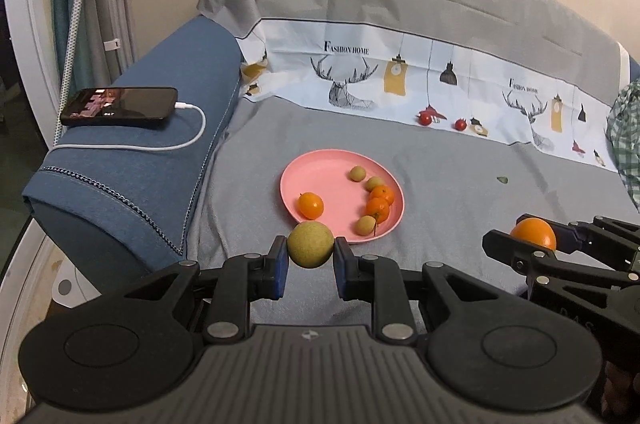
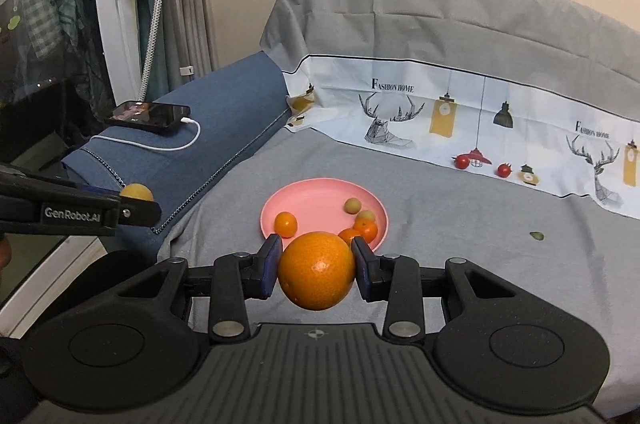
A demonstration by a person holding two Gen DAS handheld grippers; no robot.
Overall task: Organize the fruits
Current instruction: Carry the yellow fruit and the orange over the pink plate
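Note:
My left gripper (image 1: 310,262) is shut on a round yellow-green fruit (image 1: 310,244) and holds it above the near rim of the pink plate (image 1: 320,172). My right gripper (image 2: 316,264) is shut on a large orange (image 2: 317,276), held above the plate's near edge (image 2: 316,192). The plate holds several small oranges (image 1: 311,205) and small yellow-green fruits (image 1: 357,173). Two red cherry tomatoes (image 1: 425,119) (image 1: 460,124) lie at the back of the grey cloth. The right gripper with its orange shows at the right of the left wrist view (image 1: 534,232).
A phone (image 1: 120,106) on a white charging cable (image 1: 192,138) lies on the blue armrest (image 1: 132,180) at the left. A small green leaf scrap (image 1: 502,179) lies on the grey cloth (image 1: 460,200) right of the plate. A checked cloth (image 1: 626,140) is at the far right.

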